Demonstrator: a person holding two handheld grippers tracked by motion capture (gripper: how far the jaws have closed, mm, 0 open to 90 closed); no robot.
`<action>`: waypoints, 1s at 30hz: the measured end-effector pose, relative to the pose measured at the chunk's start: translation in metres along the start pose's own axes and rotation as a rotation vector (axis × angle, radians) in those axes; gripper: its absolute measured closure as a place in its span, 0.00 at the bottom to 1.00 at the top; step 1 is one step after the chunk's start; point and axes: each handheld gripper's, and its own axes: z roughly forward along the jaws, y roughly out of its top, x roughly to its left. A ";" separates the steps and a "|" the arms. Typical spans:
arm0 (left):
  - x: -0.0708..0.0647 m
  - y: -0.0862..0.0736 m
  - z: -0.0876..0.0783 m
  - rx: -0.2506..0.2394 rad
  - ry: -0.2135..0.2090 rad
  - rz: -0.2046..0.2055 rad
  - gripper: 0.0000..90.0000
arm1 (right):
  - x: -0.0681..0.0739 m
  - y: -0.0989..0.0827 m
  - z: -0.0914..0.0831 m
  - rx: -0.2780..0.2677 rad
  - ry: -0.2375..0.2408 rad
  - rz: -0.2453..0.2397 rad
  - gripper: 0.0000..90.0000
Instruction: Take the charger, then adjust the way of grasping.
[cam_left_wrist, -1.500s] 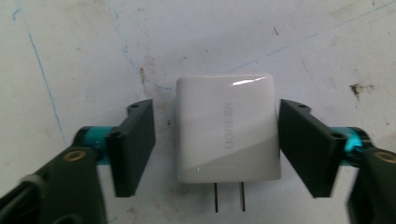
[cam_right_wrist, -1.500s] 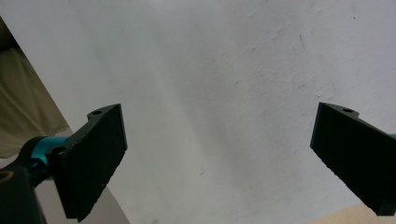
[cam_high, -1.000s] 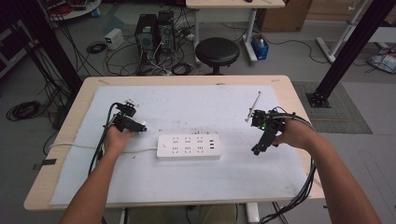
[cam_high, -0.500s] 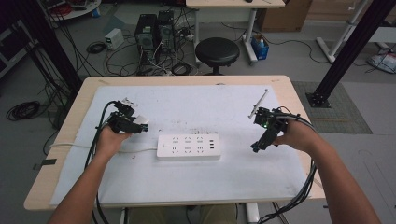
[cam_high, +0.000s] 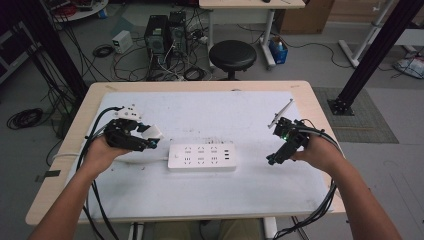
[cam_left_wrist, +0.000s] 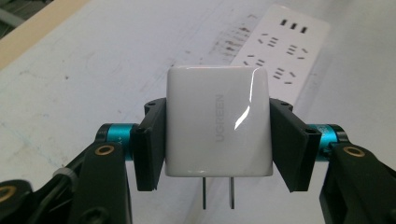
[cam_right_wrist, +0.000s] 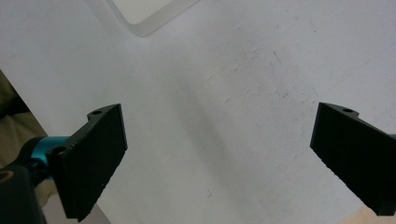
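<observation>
The left tool pinches a glossy white square wall charger by its two side faces, its twin metal prongs pointing back toward the hand. The long white plastic power strip lies mid-bench on the white mat, at about 3 o'clock from the charger and just apart. To plug in cleanly, the hand likely needs to turn the prongs downward, square them over a two-slot socket and press straight. The right tool, at 3 o'clock of the strip, hangs spread wide and empty; it could steady the strip.

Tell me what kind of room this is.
Probably a lab or workshop: computer towers and tangled cables on the floor, a black stool, and a wooden table holding a power strip.
</observation>
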 end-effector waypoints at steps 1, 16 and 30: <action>-0.002 0.001 -0.003 -0.003 -0.004 0.012 0.47 | 0.000 0.000 0.000 0.000 0.000 0.000 0.03; -0.023 0.008 -0.012 -0.046 -0.090 0.155 0.47 | 0.011 0.000 -0.003 -0.055 -0.014 0.063 0.03; -0.030 0.014 -0.012 -0.067 -0.128 0.193 0.47 | 0.015 0.000 -0.010 -0.160 0.054 0.195 0.03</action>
